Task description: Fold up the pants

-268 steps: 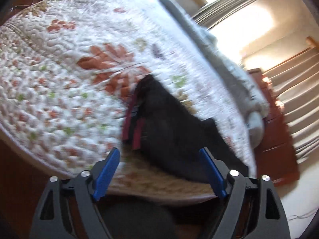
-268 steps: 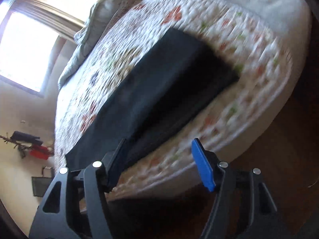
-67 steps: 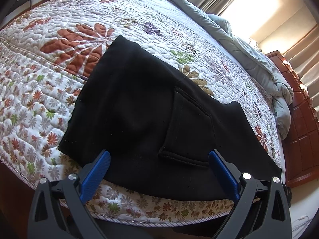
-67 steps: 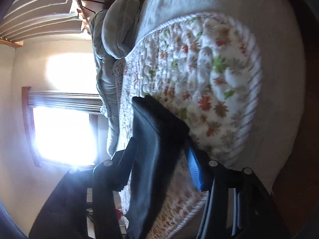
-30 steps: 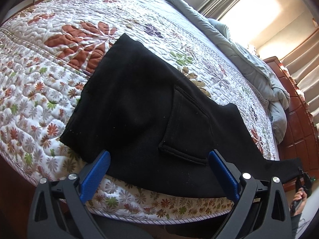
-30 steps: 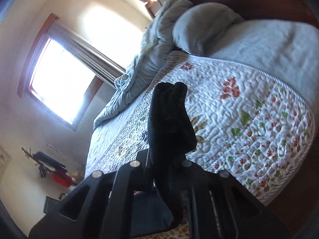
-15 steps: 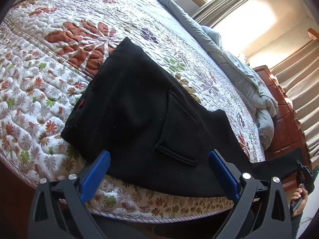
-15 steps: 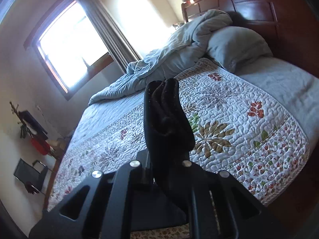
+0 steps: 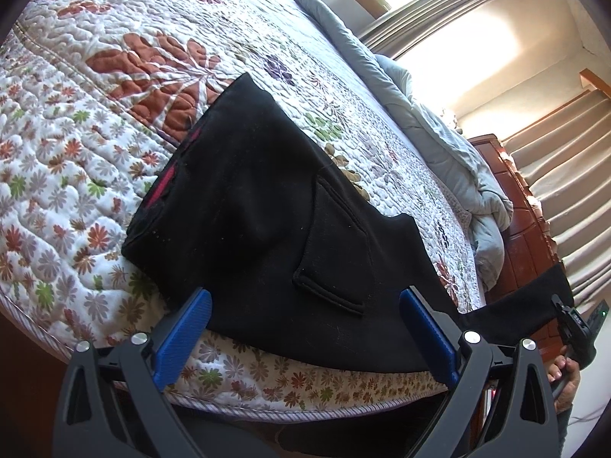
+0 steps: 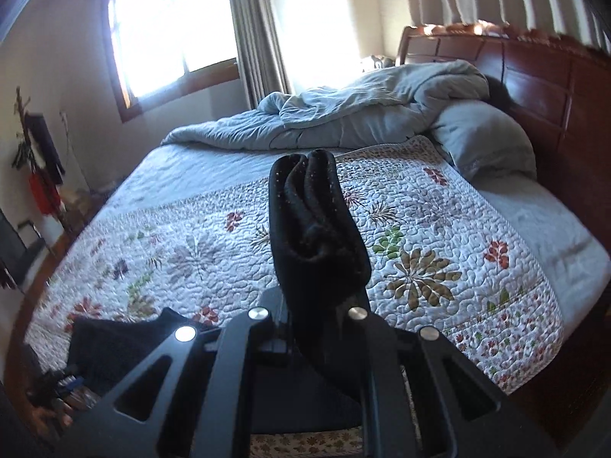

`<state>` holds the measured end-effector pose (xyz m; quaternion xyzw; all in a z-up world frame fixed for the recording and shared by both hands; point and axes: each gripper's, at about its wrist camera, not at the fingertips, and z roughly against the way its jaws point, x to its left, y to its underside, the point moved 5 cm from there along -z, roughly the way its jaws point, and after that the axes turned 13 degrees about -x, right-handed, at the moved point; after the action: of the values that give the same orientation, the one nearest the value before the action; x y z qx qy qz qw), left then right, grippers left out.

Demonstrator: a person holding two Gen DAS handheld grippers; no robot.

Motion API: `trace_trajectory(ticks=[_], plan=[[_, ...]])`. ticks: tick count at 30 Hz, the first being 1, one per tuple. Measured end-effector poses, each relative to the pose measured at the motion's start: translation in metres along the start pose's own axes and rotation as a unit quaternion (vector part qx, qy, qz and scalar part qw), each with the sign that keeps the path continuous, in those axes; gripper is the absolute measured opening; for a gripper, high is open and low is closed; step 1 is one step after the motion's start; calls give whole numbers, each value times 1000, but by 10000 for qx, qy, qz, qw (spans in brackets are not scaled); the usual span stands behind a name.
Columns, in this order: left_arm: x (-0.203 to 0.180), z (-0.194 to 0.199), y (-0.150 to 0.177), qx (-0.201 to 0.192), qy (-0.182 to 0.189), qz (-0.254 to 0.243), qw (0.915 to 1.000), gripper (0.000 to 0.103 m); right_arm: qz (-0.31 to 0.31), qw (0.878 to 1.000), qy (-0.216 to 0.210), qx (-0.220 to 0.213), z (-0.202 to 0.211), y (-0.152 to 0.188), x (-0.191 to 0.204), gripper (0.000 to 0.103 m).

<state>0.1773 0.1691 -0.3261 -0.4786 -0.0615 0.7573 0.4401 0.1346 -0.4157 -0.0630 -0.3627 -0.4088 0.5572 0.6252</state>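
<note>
Black pants (image 9: 267, 221) lie on the flowered quilt (image 9: 95, 87) near the bed's front edge, waist with a red lining to the left, a back pocket (image 9: 336, 252) facing up. My left gripper (image 9: 305, 328) is open and empty, its blue pads at the pants' near edge. My right gripper (image 10: 320, 305) is shut on the bunched leg end (image 10: 313, 221) and holds it up above the bed. In the left wrist view the lifted leg (image 9: 527, 305) stretches off to the right gripper (image 9: 573, 328) at the far right.
A rumpled grey duvet (image 10: 343, 114) and pillow (image 10: 485, 141) lie at the head of the bed by the wooden headboard (image 10: 534, 87). A window (image 10: 172, 30) and curtains stand behind. The floor runs along the bed's front edge.
My right gripper closed on the leg end and has lifted it up off the bed, turning to face across the bed. My left gripper stayed at the near edge, open.
</note>
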Motion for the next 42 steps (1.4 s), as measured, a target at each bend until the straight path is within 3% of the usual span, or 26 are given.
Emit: trace_trajectory(ticks=[12,18,27,42], plan=[[3,3,-1,-16,154,146,9998,99,1676,9853,77,304,-30,38,87,9],[6,6,-1,2,199,168,9997,99,2557,9647,55,621,-49,80,131,9],[10,8,-2,96,291,160,9994,99,2902,9513,-216,1016,-61,117,173,9],[15,12,-4,117,357,290,9989,99,3317,9350,-343,1204,-77,152,190,9]])
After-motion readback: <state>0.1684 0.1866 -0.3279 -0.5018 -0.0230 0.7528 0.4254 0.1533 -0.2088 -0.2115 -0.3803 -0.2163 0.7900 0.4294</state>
